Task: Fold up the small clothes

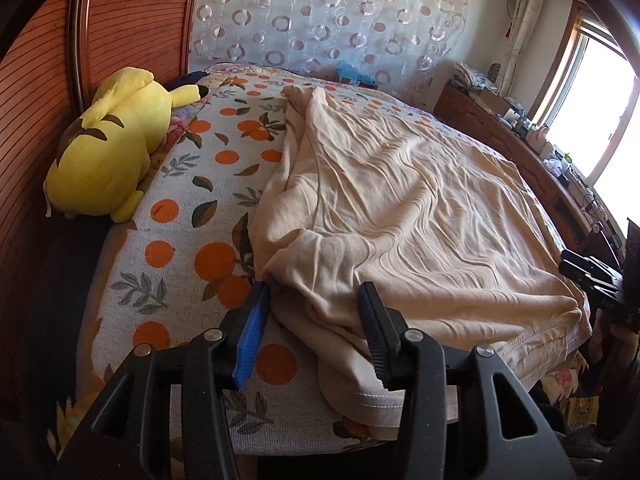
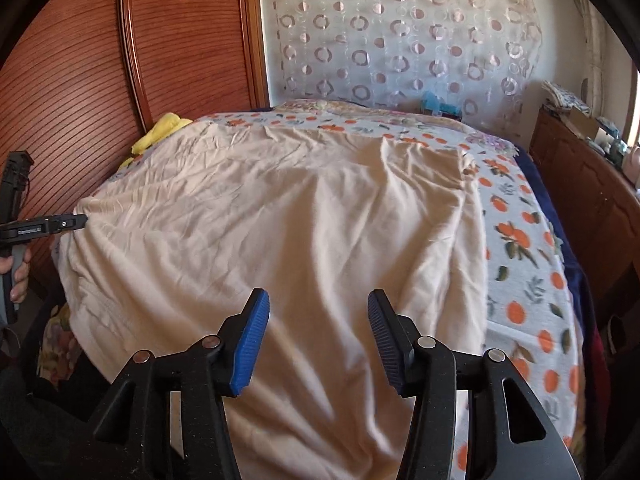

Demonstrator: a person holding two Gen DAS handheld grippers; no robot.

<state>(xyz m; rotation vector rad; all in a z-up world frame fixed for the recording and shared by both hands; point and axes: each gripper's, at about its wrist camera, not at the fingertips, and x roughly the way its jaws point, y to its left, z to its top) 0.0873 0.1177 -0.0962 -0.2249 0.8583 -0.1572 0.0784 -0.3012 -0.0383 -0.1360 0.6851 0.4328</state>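
Note:
A creased beige garment (image 1: 400, 200) lies spread over the bed, whose bedspread (image 1: 180, 208) is printed with oranges. My left gripper (image 1: 314, 292) stands open at the garment's near left corner. A bunched fold of the cloth lies between its fingers, and the pads do not squeeze it. In the right wrist view the same garment (image 2: 280, 220) fills the middle, and my right gripper (image 2: 318, 300) hovers open over its near part with nothing clamped. The right gripper (image 1: 566, 262) also shows at the left view's right edge. The left gripper (image 2: 78, 220) shows at the cloth's left edge, held by a hand (image 2: 20, 272).
A yellow plush toy (image 1: 108, 148) lies at the bed's left against a slatted wooden panel (image 1: 36, 100). A curtain with ring patterns (image 1: 328, 20) hangs behind the bed. A cluttered wooden dresser (image 1: 500, 132) stands on the right under a bright window (image 1: 592, 112). Something blue (image 1: 352, 72) sits at the far end.

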